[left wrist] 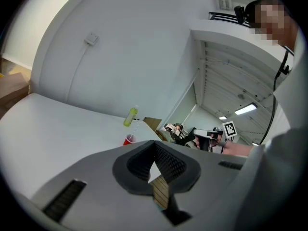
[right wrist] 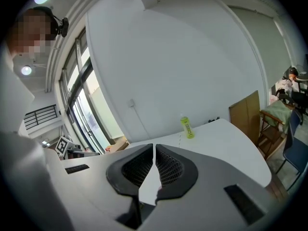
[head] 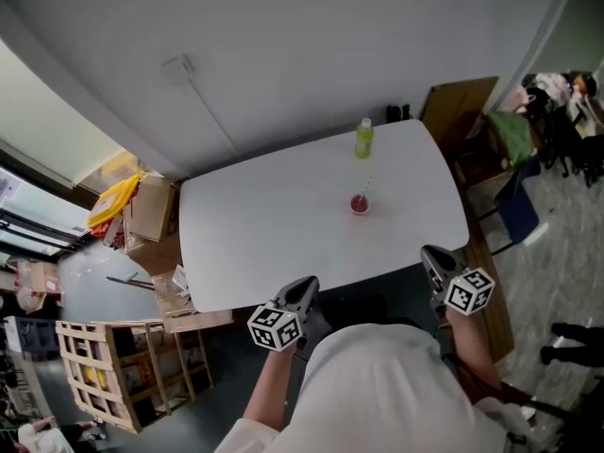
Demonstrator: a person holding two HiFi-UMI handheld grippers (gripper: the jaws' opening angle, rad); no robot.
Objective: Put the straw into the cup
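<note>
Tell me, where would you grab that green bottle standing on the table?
Probably grip the green bottle around its middle, jaws level, coming from the person's right. It stands upright and slim, and the red cup with its straw sits just in front, so a straight-on approach could knock that.

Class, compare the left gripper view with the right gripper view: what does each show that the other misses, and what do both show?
Only the left gripper view shows the red cup. Only the right gripper view shows the windows and the blue chair. Both show the green bottle standing on the white table.
</note>
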